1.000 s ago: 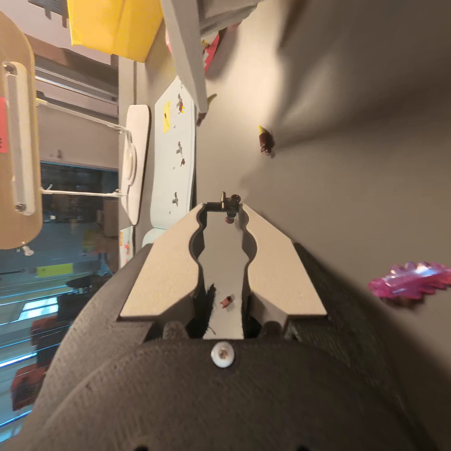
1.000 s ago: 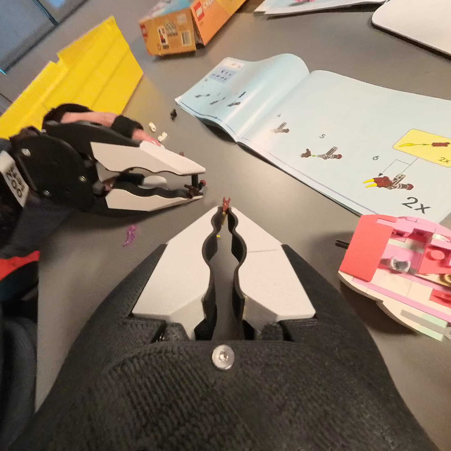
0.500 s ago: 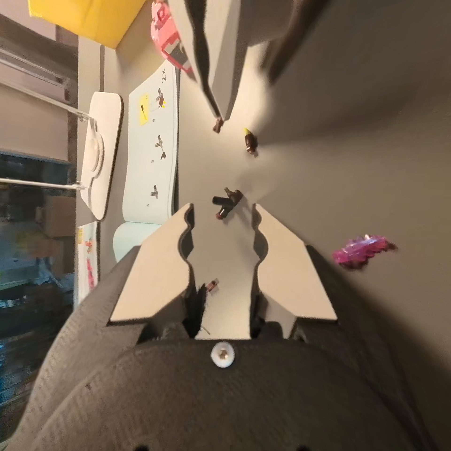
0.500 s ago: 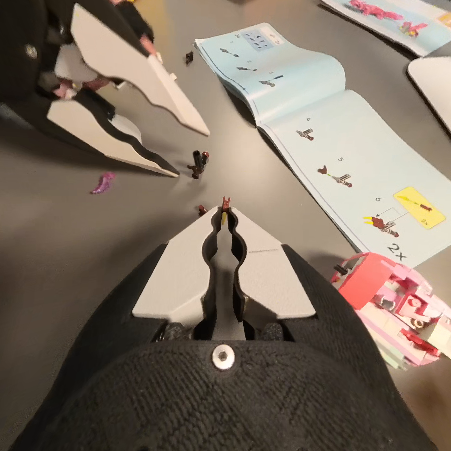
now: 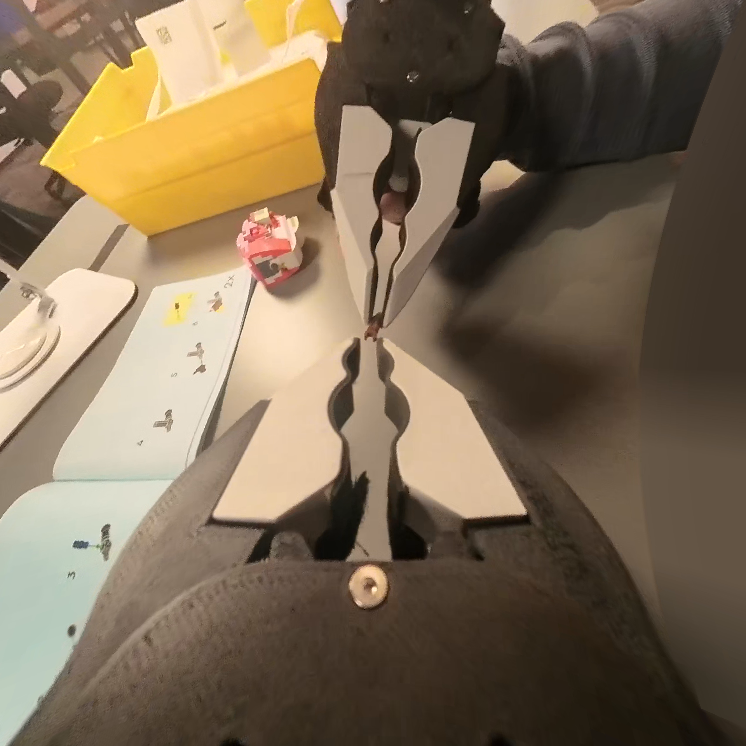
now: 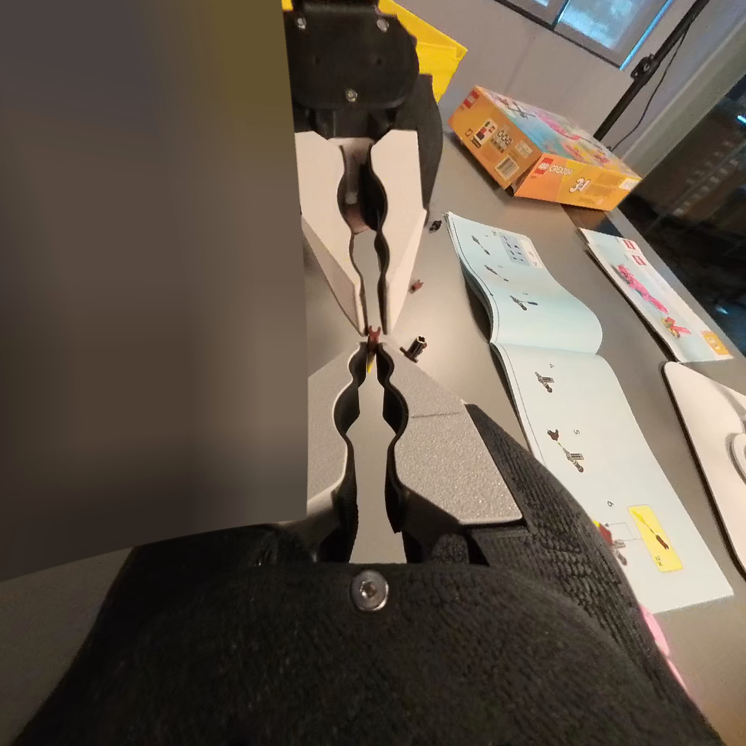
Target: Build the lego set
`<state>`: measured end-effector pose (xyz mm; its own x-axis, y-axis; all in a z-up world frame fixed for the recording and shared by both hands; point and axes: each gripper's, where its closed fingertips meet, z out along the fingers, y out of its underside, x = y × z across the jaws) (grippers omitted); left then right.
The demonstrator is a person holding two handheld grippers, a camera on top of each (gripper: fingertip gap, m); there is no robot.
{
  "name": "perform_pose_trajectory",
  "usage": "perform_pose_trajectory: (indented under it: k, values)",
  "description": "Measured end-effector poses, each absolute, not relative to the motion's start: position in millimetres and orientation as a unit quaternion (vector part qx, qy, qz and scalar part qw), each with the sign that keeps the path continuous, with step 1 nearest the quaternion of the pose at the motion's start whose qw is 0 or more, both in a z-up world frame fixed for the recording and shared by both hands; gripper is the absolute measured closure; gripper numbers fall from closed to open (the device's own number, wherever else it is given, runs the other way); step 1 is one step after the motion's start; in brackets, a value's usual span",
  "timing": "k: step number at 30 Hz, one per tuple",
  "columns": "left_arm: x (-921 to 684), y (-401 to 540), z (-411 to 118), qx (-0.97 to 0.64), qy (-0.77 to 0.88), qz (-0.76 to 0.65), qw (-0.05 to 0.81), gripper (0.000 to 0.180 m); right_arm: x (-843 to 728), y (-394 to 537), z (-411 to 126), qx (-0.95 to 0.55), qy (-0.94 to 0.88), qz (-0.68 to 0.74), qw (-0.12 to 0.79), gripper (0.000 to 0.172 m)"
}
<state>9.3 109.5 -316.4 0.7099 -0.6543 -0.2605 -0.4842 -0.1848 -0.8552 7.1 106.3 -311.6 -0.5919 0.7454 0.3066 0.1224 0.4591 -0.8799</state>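
My right gripper (image 6: 371, 347) is shut on a small brown claw piece (image 6: 374, 337). The piece's yellow tip (image 6: 368, 365) lies back between the fingers and its forked end sticks out in front. My left gripper (image 5: 368, 341) faces it tip to tip above the grey table. Its fingers are closed narrowly on the forked end of the same piece (image 5: 371, 331). The right gripper (image 5: 377, 319) shows from the front in the left wrist view, and the left gripper (image 6: 373, 329) shows the same way in the right wrist view.
A dark brown bar piece (image 6: 413, 350) and a tiny brown piece (image 6: 418, 286) lie on the table below the tips. An open pale blue booklet (image 6: 565, 403) lies beside them. A pink and red brick model (image 5: 272, 250), a yellow bin (image 5: 193, 153), an orange box (image 6: 545, 161) and a white pad (image 5: 68, 315) stand around. Left and right tips are no more than a few centimetres apart.
My left gripper opened and left the dark bar piece on the table. It then swung up to face the right gripper and closed on the claw piece's forked end. The right gripper stayed shut.
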Motion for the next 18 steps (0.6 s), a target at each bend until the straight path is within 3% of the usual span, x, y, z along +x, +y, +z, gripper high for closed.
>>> perform_pose_trajectory:
  k: [18]
  values:
    - [12.9,107.6,-314.6,-0.767,0.36,-0.133,0.515,0.175,7.0,102.6,-309.7,-0.264,-0.774,0.441,0.37,0.169]
